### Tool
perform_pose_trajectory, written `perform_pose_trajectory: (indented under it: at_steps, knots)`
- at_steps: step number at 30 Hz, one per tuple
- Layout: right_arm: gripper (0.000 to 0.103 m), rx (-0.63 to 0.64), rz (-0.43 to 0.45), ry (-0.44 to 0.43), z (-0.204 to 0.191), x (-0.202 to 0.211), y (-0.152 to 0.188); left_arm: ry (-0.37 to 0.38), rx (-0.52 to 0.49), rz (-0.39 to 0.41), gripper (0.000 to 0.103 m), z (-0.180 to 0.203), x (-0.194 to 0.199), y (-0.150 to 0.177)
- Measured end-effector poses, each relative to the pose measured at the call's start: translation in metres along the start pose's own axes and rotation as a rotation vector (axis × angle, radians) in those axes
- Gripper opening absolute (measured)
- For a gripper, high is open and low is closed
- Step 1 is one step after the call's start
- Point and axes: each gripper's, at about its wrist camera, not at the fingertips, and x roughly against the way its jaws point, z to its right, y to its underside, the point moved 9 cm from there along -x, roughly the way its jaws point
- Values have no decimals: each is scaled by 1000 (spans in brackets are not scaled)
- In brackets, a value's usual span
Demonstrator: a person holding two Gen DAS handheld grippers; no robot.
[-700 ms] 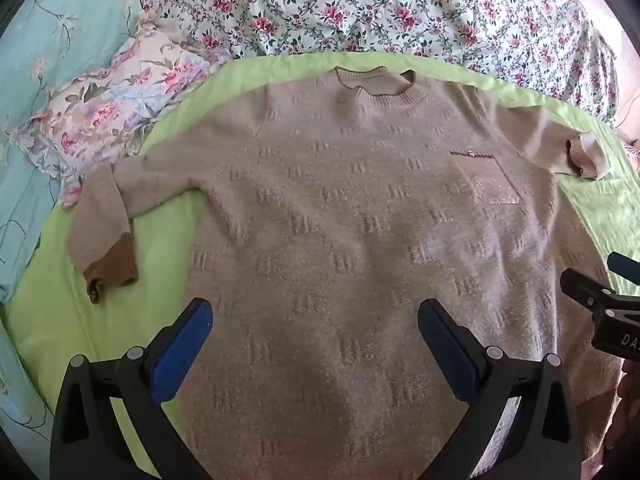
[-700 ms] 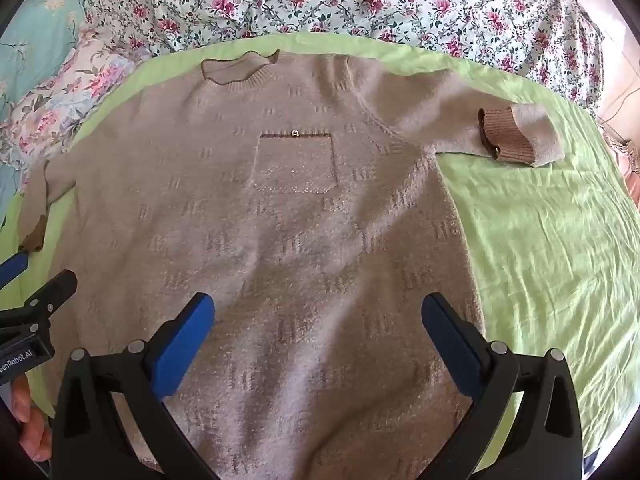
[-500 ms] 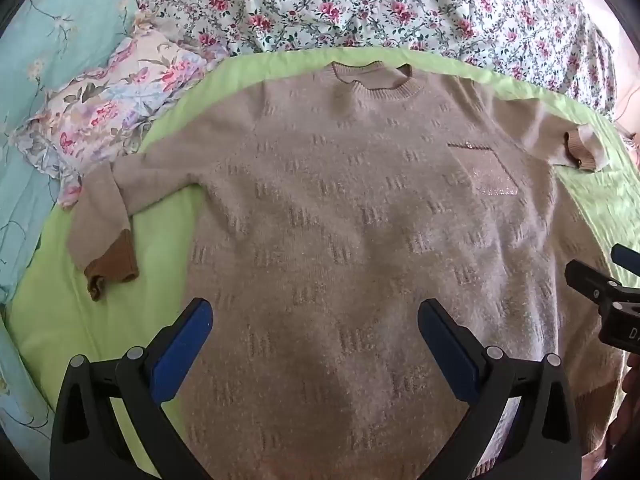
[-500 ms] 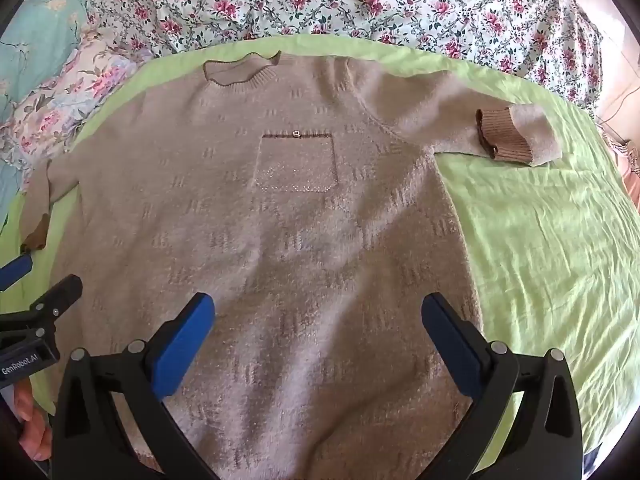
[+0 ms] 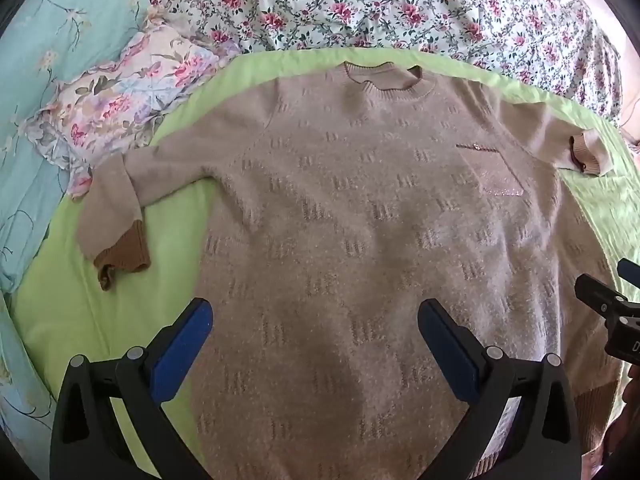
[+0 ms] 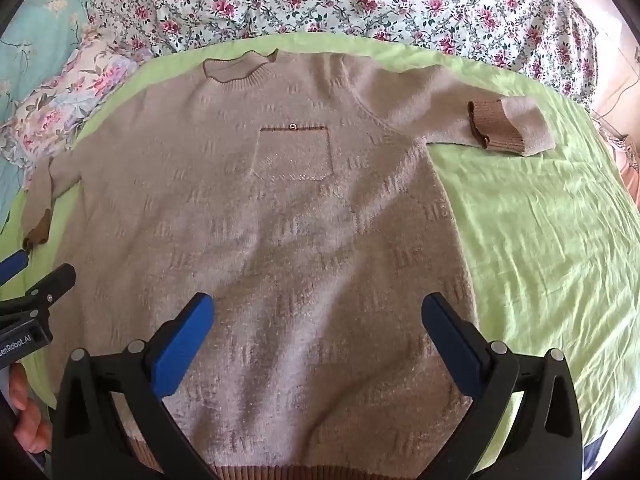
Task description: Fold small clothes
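A beige knit sweater with brown cuffs lies flat, front up, on a light green sheet; it also shows in the right wrist view. Its chest pocket faces up. Both sleeves are spread out, the left cuff and the right cuff folded back. My left gripper is open and empty above the lower body of the sweater. My right gripper is open and empty above the hem area. Each gripper shows at the edge of the other's view.
A floral bedspread lies beyond the collar. A floral pillow and turquoise bedding lie to the left. Bare green sheet spreads right of the sweater.
Both grippers have drifted slightly; in the left wrist view the sweater has shifted a little to the right. Both jaws stay open and nothing was taken hold of.
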Motion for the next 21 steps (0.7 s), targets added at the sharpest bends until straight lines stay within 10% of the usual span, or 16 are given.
perform_pose_trajectory:
  at_steps: [21]
  knots:
    - [103,5,1,50,10,-1,1,14,7,-3,103,3,-3,0]
